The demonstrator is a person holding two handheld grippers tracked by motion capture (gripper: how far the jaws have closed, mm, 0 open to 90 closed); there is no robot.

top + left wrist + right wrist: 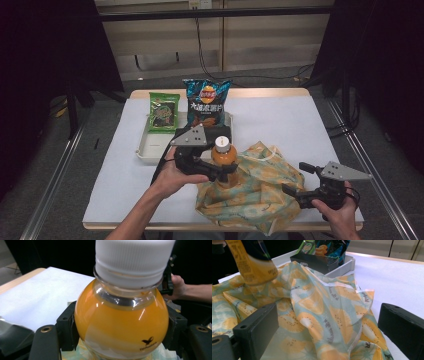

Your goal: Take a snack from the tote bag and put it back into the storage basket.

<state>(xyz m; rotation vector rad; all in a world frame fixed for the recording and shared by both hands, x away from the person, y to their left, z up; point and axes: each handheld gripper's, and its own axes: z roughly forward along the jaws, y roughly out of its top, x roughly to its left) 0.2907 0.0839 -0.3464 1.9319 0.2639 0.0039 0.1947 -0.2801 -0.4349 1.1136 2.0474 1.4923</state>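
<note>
An orange juice bottle (224, 156) with a white cap stands upright, its base over a fruit-print cloth bag (252, 192) at the table's front. My left gripper (222, 175) is shut on the bottle (120, 322), its pads pressing both sides of the round body. In the right gripper view the bottle's labelled lower part (252, 262) hangs just above the cloth (324, 305). My right gripper (296, 179) is open at the bag's right edge. Folds of the cloth lie between its jaws, which stand wide apart without pressing on them.
A white tray (150, 150) sits behind the bag. It holds a green snack packet (163, 112), a blue chips bag (206, 102) and a black box (220, 132). White paper (280, 120) covers the table, bare at the right and far left.
</note>
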